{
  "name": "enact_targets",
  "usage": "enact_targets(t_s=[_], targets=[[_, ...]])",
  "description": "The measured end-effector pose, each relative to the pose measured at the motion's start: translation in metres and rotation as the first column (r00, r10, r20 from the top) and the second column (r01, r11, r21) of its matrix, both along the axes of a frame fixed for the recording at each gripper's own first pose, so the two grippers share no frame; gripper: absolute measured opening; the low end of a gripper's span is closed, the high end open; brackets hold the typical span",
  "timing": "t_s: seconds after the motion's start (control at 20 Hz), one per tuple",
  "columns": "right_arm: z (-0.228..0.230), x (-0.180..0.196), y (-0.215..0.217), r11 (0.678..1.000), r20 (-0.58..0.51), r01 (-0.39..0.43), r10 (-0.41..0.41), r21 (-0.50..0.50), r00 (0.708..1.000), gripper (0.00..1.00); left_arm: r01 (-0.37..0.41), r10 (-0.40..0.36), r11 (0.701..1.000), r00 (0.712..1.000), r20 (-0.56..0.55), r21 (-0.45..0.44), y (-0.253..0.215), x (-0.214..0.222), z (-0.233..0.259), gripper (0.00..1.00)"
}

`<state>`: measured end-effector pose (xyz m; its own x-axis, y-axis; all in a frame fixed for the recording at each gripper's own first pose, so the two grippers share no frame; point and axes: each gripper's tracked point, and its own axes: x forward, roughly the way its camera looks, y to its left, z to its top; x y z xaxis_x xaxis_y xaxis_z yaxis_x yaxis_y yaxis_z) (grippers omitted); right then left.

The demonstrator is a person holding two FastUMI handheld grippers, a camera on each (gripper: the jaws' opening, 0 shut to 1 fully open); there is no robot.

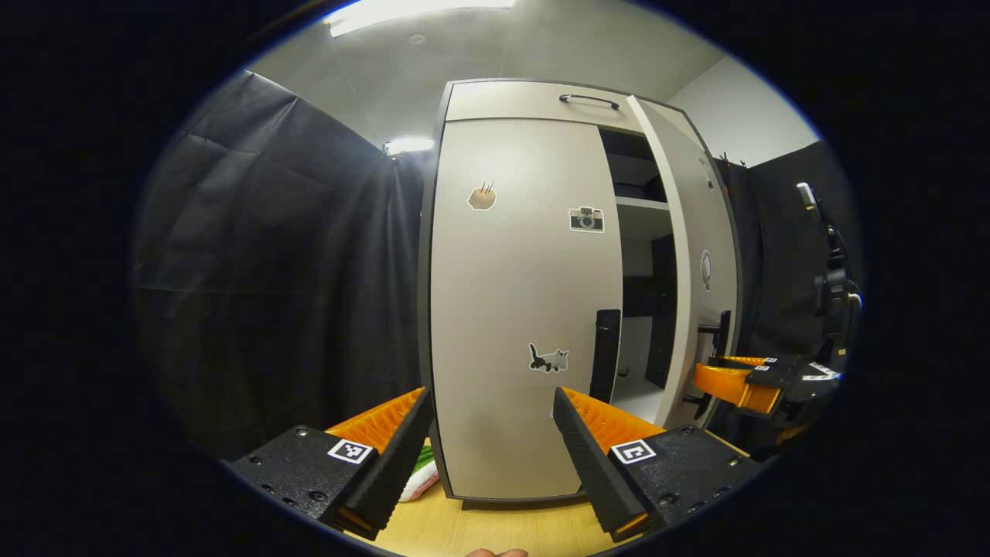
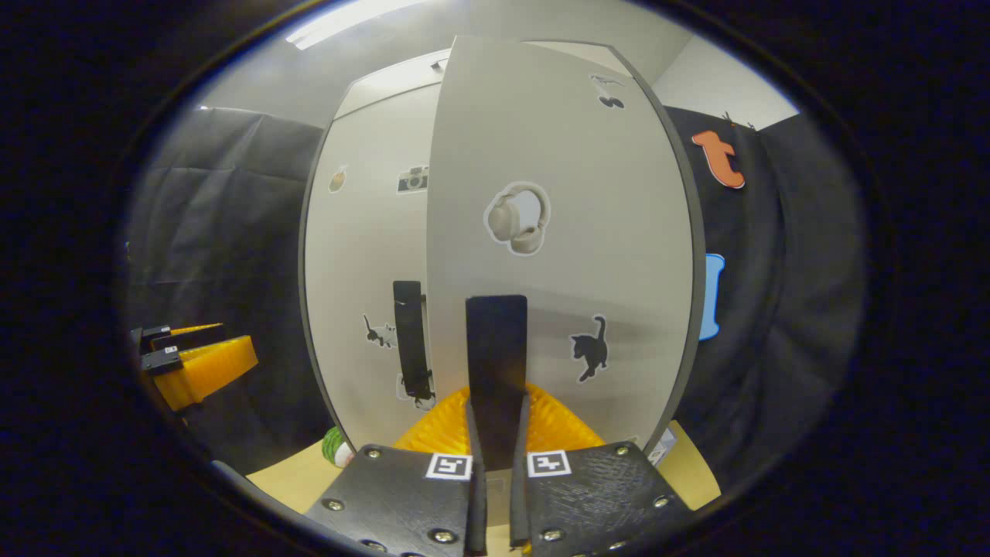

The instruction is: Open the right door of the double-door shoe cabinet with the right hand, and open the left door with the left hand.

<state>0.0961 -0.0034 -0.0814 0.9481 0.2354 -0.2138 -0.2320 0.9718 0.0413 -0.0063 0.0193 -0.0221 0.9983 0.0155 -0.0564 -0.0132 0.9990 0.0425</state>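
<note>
The pale grey shoe cabinet (image 1: 510,309) stands on a wooden table. Its left door (image 1: 518,271) is closed, and the black left handle (image 1: 605,356) sits at that door's right edge. The right door (image 2: 557,232) is swung partly outward, showing dark shelves (image 1: 642,205) inside. My right gripper (image 2: 496,410) is shut on the right door's black vertical handle (image 2: 496,356), which stands between the orange fingers. From the left gripper view it appears as the right gripper (image 1: 742,383) at the door's edge. My left gripper (image 1: 491,422) is open, low before the left door, touching nothing.
A green and white object (image 1: 421,472) lies at the cabinet's left foot on the table (image 1: 495,530). A top drawer with a black handle (image 1: 589,99) caps the cabinet. Dark equipment on a stand (image 1: 831,286) rises at the far right. Black cloth surrounds the booth.
</note>
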Motion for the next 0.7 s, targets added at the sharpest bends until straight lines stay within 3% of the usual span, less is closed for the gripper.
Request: enact_targets(t_s=[0.25,0.4,0.5,0.7], targets=[[0.003,-0.011,-0.011,1.000,-0.004,-0.024,0.024,0.002,1.000,0.12,0.011,-0.011,1.000,1.000,-0.008,-0.003,-0.004,0.002,-0.002,0.93],[0.004,-0.018,-0.019,1.000,-0.005,-0.026,0.026,0.016,1.000,0.12,0.032,-0.032,0.999,0.999,-0.016,-0.005,-0.011,0.003,-0.006,0.96],[0.005,-0.019,-0.025,1.000,-0.005,-0.018,0.018,0.015,1.000,0.12,0.049,-0.049,0.999,0.999,-0.022,-0.005,-0.017,0.004,-0.008,0.99],[0.006,-0.026,-0.034,1.000,-0.003,0.015,-0.015,0.014,1.000,0.12,0.084,-0.084,0.996,0.996,-0.029,0.002,-0.029,0.006,-0.011,0.96]])
